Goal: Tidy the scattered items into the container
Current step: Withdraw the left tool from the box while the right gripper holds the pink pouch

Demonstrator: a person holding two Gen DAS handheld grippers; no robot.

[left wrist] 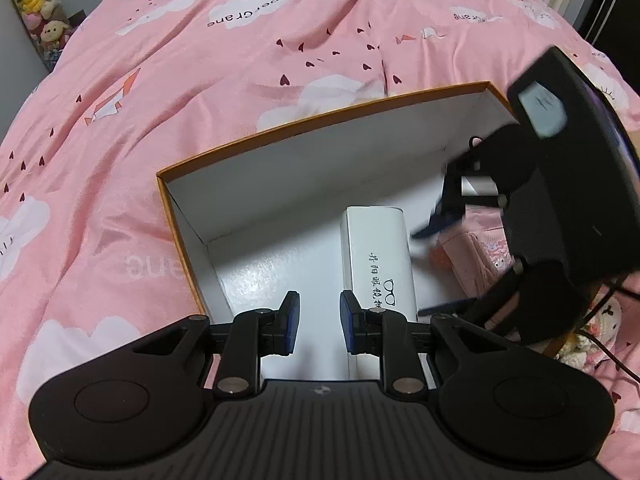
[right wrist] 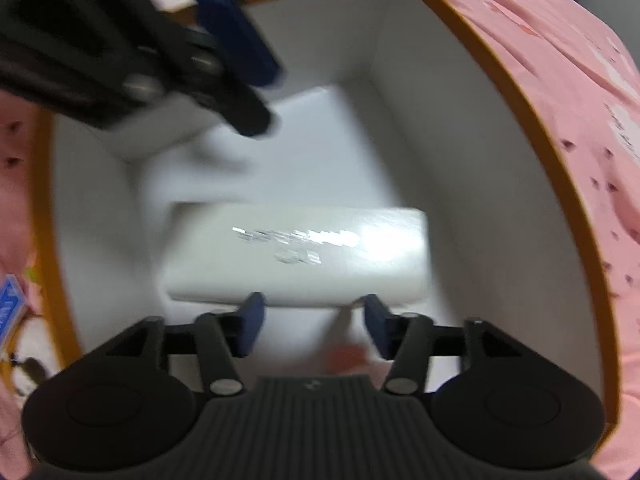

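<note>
A white glasses case [left wrist: 378, 260], printed with black Chinese characters and a spectacles icon, lies on the floor of the orange-rimmed white cardboard box [left wrist: 320, 118]. The left gripper [left wrist: 319, 322] hovers above it, jaws narrowly parted and empty. The right gripper [right wrist: 312, 326] reaches in, spread wider, seemingly empty amid blur. Beneath lies a pink quilt [left wrist: 180, 80] reading "paper crane".

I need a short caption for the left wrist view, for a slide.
Open left gripper hovers over the orange-rimmed box holding a white glasses case, with the right gripper alongside on a pink bedspread.
</note>
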